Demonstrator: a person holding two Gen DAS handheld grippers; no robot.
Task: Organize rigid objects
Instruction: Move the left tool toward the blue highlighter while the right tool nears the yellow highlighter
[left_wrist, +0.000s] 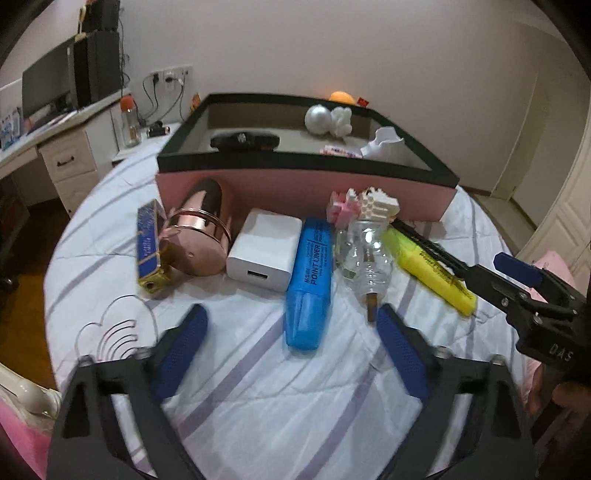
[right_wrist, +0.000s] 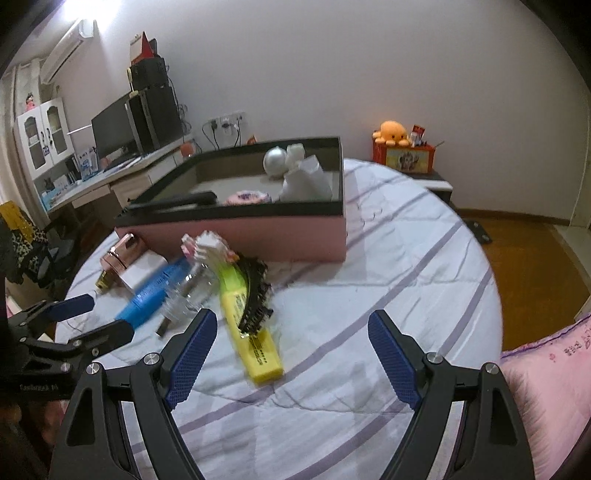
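Observation:
A row of objects lies on the striped bedsheet before a pink box (left_wrist: 303, 186) with a black rim: a blue harmonica (left_wrist: 148, 245), a rose-gold cup (left_wrist: 197, 232), a white charger (left_wrist: 264, 249), a blue highlighter (left_wrist: 308, 280), a clear bottle (left_wrist: 364, 254), a block toy (left_wrist: 364, 206) and a yellow highlighter (left_wrist: 430, 273). My left gripper (left_wrist: 291, 323) is open and empty, just short of the blue highlighter. My right gripper (right_wrist: 291, 325) is open and empty, near the yellow highlighter (right_wrist: 251, 325) and a black comb (right_wrist: 255, 295).
The box (right_wrist: 236, 232) holds a silver ball (left_wrist: 319, 118), a white figurine, a black object and a white cup. A desk with monitor stands at left. A pink pillow (right_wrist: 550, 373) lies at right. An orange plush (right_wrist: 393, 133) sits on a far stand.

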